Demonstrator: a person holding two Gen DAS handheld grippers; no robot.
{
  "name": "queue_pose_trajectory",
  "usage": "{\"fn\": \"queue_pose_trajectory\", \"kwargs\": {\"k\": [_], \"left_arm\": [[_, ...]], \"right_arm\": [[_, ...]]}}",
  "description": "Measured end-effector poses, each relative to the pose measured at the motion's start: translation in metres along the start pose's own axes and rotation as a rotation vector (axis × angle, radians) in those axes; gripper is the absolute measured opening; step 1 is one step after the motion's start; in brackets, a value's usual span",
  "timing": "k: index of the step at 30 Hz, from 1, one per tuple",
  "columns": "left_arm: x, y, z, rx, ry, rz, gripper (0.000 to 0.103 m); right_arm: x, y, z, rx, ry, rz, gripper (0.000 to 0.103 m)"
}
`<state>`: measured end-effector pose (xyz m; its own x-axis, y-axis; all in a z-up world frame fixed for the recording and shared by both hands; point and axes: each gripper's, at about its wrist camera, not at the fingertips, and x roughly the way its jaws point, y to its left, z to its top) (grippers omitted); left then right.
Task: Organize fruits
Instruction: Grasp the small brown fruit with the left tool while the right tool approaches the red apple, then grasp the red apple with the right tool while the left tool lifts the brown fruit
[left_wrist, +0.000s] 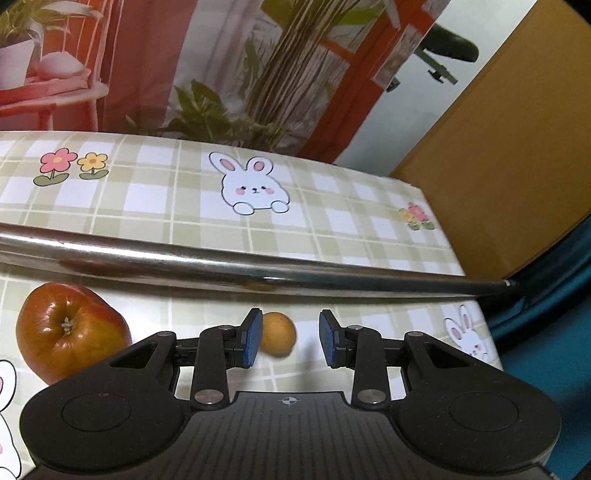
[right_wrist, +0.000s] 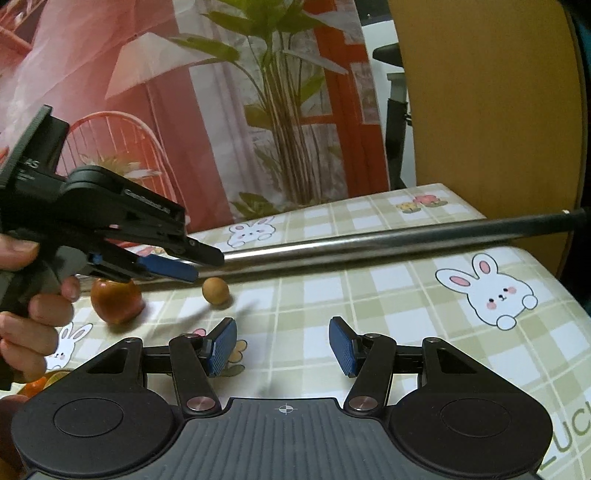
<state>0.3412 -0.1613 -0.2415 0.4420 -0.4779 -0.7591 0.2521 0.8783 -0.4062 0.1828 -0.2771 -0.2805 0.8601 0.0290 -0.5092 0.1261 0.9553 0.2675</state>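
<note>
While your left gripper (left_wrist: 290, 339) hangs low over the checked tablecloth (left_wrist: 166, 199) with its jaws spread wide and nothing between them, the small round orange fruit (left_wrist: 279, 333) sits just ahead, off-centre toward the left pad (left_wrist: 251, 341): in the left wrist view it seems to brush or slip behind that pad's tip, and whether they touch you cannot tell. The fruit is near enough a ball, so it has no long axis to line up with; what counts, I judge, is shifting a little to your left so it lies midway between the pads before you close. The red apple (left_wrist: 70, 328) rests on the cloth further left, near but apart from the small fruit. Just beyond both runs a shiny metal bar (left_wrist: 258, 271) across the table, so room ahead looks tight and a push forward could roll the fruit under or against it. Your right gripper (right_wrist: 284, 347) is also wide open and empty, hovering over bare cloth, well back from the fruit (right_wrist: 215, 291) and the apple (right_wrist: 116, 301); the left one (right_wrist: 181, 269) is clearly nearer. The table's edge drops away on the right.
</note>
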Motion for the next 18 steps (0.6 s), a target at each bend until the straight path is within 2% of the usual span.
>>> {"fn": "queue_pose_trajectory", "kwargs": {"k": [7, 8, 9, 13, 18], "left_arm": [[0.014, 0.002, 0.004, 0.004, 0.021, 0.039, 0.035], [0.015, 0.002, 0.003, 0.007, 0.028, 0.04, 0.029], [0.015, 0.003, 0.002, 0.011, 0.03, 0.035, 0.029], [0.005, 0.002, -0.003, 0.028, 0.026, 0.034, 0.029], [-0.033, 0.001, -0.012, 0.07, -0.021, -0.001, 0.029]], "right_arm": [[0.003, -0.003, -0.007, 0.023, 0.018, 0.002, 0.052], [0.003, -0.003, -0.008, 0.024, 0.019, 0.004, 0.052], [0.003, -0.003, -0.008, 0.025, 0.02, 0.004, 0.052], [0.001, -0.002, -0.008, 0.026, 0.021, 0.009, 0.052], [-0.003, -0.001, -0.007, 0.029, 0.025, 0.018, 0.052]]}}
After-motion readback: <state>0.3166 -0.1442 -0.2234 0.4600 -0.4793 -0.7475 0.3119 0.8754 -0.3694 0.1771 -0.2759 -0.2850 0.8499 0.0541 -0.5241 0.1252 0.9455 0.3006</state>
